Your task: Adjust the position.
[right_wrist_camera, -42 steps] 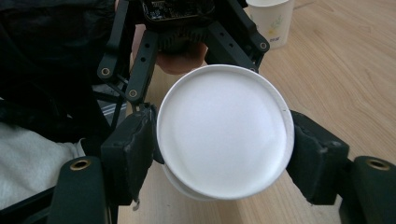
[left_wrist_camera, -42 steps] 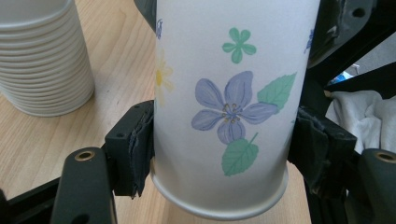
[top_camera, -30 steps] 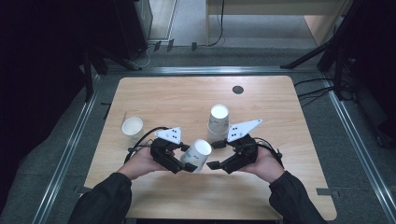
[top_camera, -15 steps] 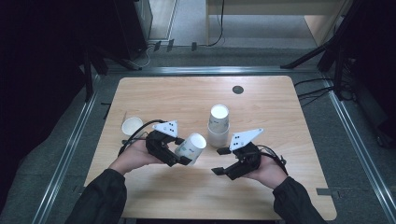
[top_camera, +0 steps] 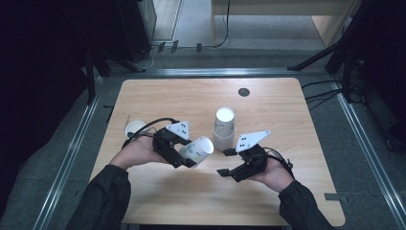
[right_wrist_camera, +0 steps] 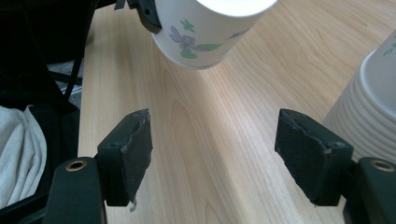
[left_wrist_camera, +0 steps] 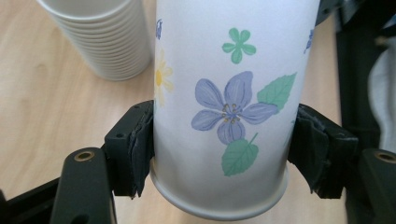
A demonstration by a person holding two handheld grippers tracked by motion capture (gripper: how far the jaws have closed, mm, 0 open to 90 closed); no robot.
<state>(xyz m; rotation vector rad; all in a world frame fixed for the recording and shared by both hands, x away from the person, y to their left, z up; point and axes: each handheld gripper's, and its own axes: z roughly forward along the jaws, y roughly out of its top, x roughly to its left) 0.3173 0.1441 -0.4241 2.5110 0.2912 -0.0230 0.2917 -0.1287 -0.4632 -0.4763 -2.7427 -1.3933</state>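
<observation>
A white paper cup with printed flowers (top_camera: 197, 149) hangs tilted above the table's near middle, its mouth toward the right. My left gripper (top_camera: 189, 155) is shut on it, the pads (left_wrist_camera: 140, 144) pressing both sides near the base of the cup (left_wrist_camera: 229, 93). My right gripper (top_camera: 226, 162) stands open a little to the right; its jaws have just been opening and nothing is between them. In the right gripper view the gripper (right_wrist_camera: 215, 149) faces bare wood, with the cup (right_wrist_camera: 205, 32) farther ahead. A stack of cups (top_camera: 224, 127) stands upside down behind both grippers.
Another paper cup (top_camera: 135, 128) sits near the table's left edge behind my left hand. A dark round hole (top_camera: 244, 92) marks the far side of the wooden table (top_camera: 287, 124). The stack (right_wrist_camera: 369, 116) is close to the right jaw in the right gripper view.
My left gripper has carried the flowered cup left and upward, away from the right gripper. The right gripper, which was at the cup's mouth, has drawn back toward the near right.
</observation>
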